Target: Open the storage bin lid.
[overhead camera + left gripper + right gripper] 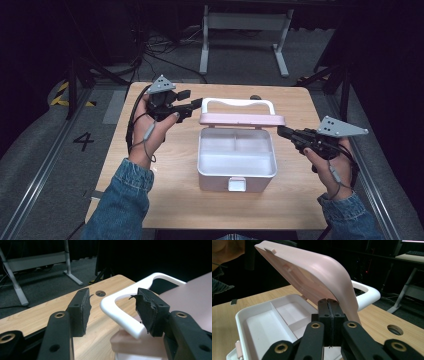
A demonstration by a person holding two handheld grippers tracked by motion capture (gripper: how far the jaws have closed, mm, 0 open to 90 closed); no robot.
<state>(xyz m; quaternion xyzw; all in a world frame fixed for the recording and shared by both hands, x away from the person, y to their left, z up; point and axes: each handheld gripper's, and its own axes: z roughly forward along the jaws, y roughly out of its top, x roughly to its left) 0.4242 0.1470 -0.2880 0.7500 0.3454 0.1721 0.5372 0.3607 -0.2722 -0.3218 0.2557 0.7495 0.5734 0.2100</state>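
A pink box (210,179) stands mid-table with its pink lid (240,120) raised upright at the back. The white divided tray (235,150) inside holds nothing. A white handle (237,102) rises from the lid. My left gripper (195,107) is open at the handle's left corner; in the left gripper view the handle (117,312) lies between the jaws, close to the right pad (147,312). My right gripper (280,131) is shut with nothing in it, its tips just at the lid's right end. In the right gripper view the lid (312,272) leans over the closed jaws.
The wooden table (175,190) has bare room left, right and in front of the box. A round cable hole (255,97) sits behind the handle. The box's latch (236,184) faces the person. A white desk frame (245,30) stands on the floor beyond.
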